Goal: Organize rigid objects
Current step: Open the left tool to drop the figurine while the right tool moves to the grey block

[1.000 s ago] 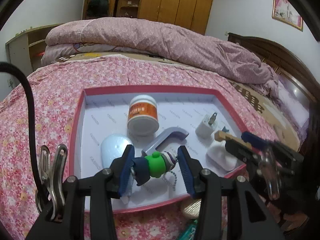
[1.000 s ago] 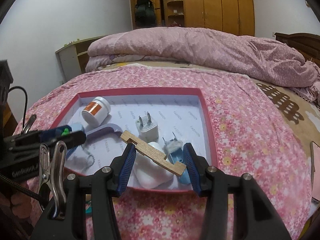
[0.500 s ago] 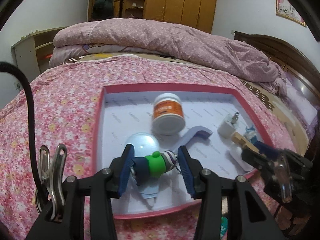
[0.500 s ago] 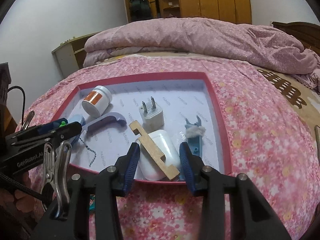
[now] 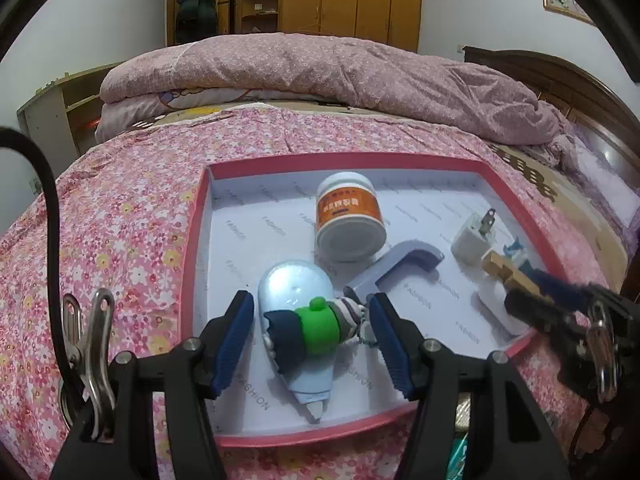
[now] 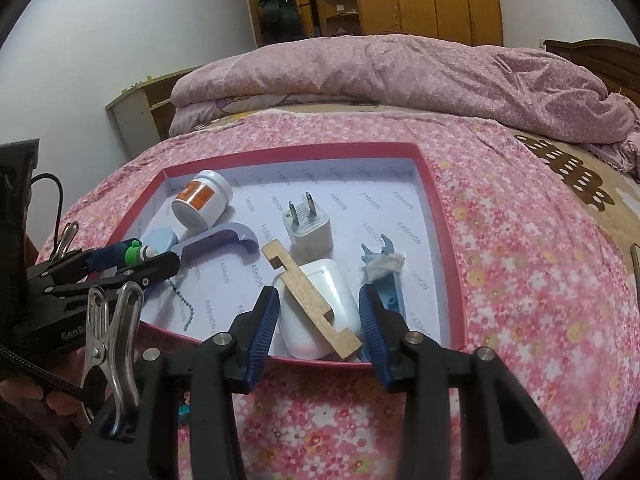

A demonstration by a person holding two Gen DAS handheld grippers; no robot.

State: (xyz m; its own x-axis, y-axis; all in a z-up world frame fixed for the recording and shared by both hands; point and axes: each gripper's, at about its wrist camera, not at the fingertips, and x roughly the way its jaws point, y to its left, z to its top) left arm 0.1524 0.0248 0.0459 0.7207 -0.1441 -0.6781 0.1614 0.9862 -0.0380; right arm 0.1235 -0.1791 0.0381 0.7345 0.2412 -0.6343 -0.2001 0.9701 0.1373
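Note:
A red-rimmed box (image 5: 200, 240) (image 6: 436, 208) lies on the floral bed. My left gripper (image 5: 310, 308) (image 6: 160, 264) is over its near left part, jaws opening. Between them, with a gap on each side, a green and navy toy (image 5: 320, 330) (image 6: 132, 254) rests on a pale blue dispenser (image 5: 292, 288). My right gripper (image 6: 319, 296) (image 5: 532, 292) is over the near right part. It is shut on a notched wooden piece (image 6: 308, 300) (image 5: 500, 270), held slantwise just above a white case (image 6: 336, 292).
Also in the box: an orange-labelled jar (image 5: 348, 216) on its side, a white plug (image 6: 308, 228), a grey-purple hook (image 5: 400, 266), a blue clip with fluff (image 6: 382, 268). A folded pink quilt (image 5: 320, 72) fills the far bed. A wooden headboard (image 5: 580, 92) stands at right.
My left jaws have spread away from the toy, which now lies loose on the blue dispenser. My right jaws have narrowed a little around the wooden piece.

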